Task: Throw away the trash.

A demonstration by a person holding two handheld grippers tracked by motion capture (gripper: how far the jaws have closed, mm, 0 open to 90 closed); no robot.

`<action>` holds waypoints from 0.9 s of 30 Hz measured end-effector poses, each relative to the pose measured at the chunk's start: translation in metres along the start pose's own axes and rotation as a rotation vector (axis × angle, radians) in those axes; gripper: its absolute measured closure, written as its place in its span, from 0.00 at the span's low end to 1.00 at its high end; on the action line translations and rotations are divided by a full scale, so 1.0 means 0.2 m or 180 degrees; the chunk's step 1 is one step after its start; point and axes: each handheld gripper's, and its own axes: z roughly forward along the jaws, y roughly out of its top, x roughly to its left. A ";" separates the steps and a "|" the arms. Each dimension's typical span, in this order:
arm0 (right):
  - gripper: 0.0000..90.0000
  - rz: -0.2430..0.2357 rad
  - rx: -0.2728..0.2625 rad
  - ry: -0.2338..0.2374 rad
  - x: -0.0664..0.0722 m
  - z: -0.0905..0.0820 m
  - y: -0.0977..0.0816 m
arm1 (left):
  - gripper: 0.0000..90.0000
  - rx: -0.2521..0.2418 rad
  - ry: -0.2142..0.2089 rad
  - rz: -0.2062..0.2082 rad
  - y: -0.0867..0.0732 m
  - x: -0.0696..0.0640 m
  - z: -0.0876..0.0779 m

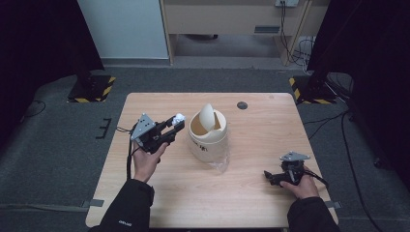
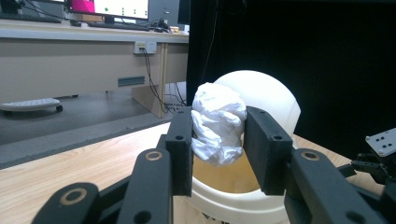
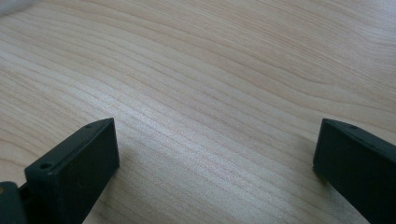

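Observation:
A crumpled white paper wad (image 2: 218,129) is pinched between the jaws of my left gripper (image 2: 218,149). In the high view the same left gripper (image 1: 178,121) holds the wad (image 1: 179,116) just left of a cream-coloured bin (image 1: 208,137) with a tilted swing lid (image 1: 209,116). The bin's opening (image 2: 233,179) lies right behind and below the wad in the left gripper view. My right gripper (image 1: 269,176) rests low at the table's front right, and its jaws stand wide apart over bare wood (image 3: 210,93) with nothing between them.
The bin stands mid-table on a light wooden table (image 1: 251,193). A clear plastic bag edge (image 1: 220,165) sticks out at the bin's base. A dark round disc (image 1: 242,105) lies near the far edge. Black stands and cables flank the table on the floor.

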 end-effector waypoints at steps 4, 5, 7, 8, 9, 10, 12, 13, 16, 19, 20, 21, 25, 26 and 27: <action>0.01 -0.0001 0.0000 0.0000 0.00 0.00 0.00 | 0.70 0.0019 -0.0006 -0.0007 -0.01 -0.01 0.03; 0.01 0.0000 0.0001 0.0000 0.00 0.00 0.00 | 0.70 0.0029 -0.0016 -0.0002 -0.01 -0.01 0.04; 0.01 0.0000 0.0001 0.0000 0.00 0.00 0.00 | 0.70 0.0046 -0.0034 0.0000 -0.02 -0.02 0.05; 0.01 0.0000 0.0001 0.0000 0.00 0.00 0.00 | 0.70 0.0050 -0.0042 -0.0009 -0.02 -0.02 0.06; 0.01 0.0000 0.0001 0.0000 0.00 0.00 0.00 | 0.70 0.0060 -0.0042 -0.0004 -0.02 -0.02 0.07; 0.01 -0.0001 0.0001 0.0000 0.00 0.00 0.00 | 0.70 0.0053 -0.0044 -0.0014 -0.02 -0.02 0.07; 0.01 -0.0001 0.0000 0.0000 0.00 0.00 0.00 | 0.70 0.0067 -0.0046 -0.0029 -0.03 -0.02 0.09; 0.01 -0.0001 0.0000 0.0000 0.00 0.00 0.00 | 0.70 0.0083 -0.0048 -0.0025 -0.04 -0.02 0.10; 0.01 0.0000 0.0001 0.0000 0.00 0.00 0.00 | 0.70 0.0120 -0.0058 -0.0012 -0.05 -0.02 0.12; 0.01 0.0001 0.0001 0.0000 0.00 0.00 0.00 | 0.70 0.0155 -0.0062 0.0000 -0.06 -0.03 0.14; 0.01 0.0000 0.0001 0.0000 0.00 0.00 0.00 | 0.70 0.0164 -0.0064 -0.0002 -0.06 -0.03 0.14; 0.01 -0.0001 0.0000 0.0000 0.00 0.00 0.00 | 0.70 0.0183 -0.0065 0.0004 -0.07 -0.03 0.15; 0.01 -0.0001 0.0001 0.0000 0.00 0.00 0.00 | 0.70 0.0227 -0.0070 0.0000 -0.08 -0.02 0.16; 0.01 -0.0001 0.0001 0.0000 0.00 0.00 0.00 | 0.70 0.0244 -0.0071 0.0005 -0.09 -0.02 0.17; 0.01 -0.0001 0.0000 0.0000 0.00 0.00 0.00 | 0.70 0.0261 -0.0070 0.0007 -0.09 -0.02 0.17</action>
